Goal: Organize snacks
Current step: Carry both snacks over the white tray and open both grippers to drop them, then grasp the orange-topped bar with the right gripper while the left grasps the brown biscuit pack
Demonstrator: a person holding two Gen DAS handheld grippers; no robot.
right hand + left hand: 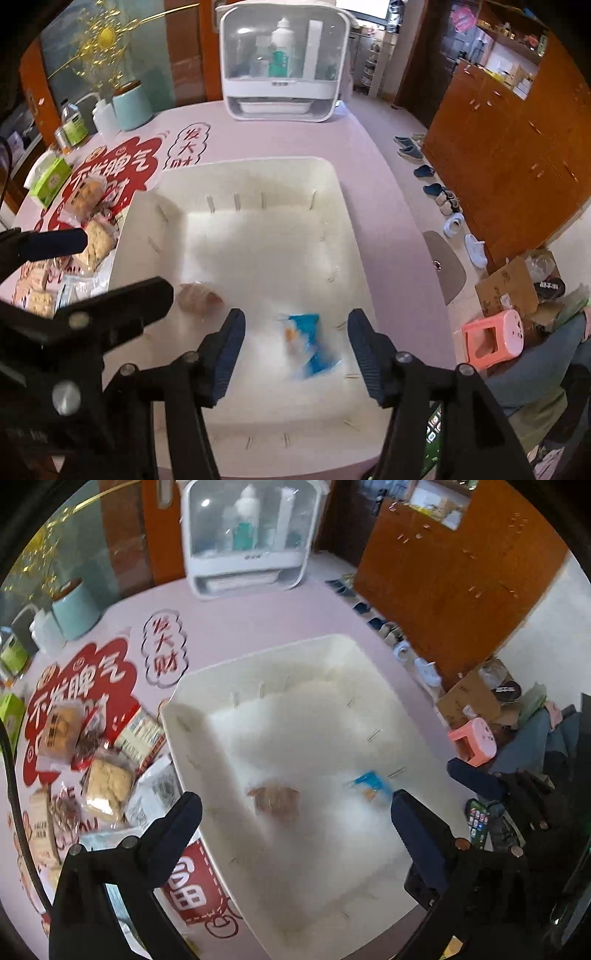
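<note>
A white plastic bin (258,653) (236,164) stands on the pink table. Inside it lie a brown wrapped snack (275,799) (197,293) and a blue packet (371,784) (312,341), the packet blurred in the right wrist view. My left gripper (295,819) is open and empty above the bin, over the brown snack. My right gripper (295,349) is open and empty above the blue packet. A pile of wrapped snacks (107,786) (94,236) lies on the table left of the bin. The left gripper's finger (55,242) shows in the right wrist view.
A white lidded organiser (251,535) (284,62) stands at the table's far edge. A teal canister (74,609) (131,105), bottles and a green box (50,181) stand at far left. Beyond the right table edge are shoes, a pink stool (493,341) and cardboard (508,286).
</note>
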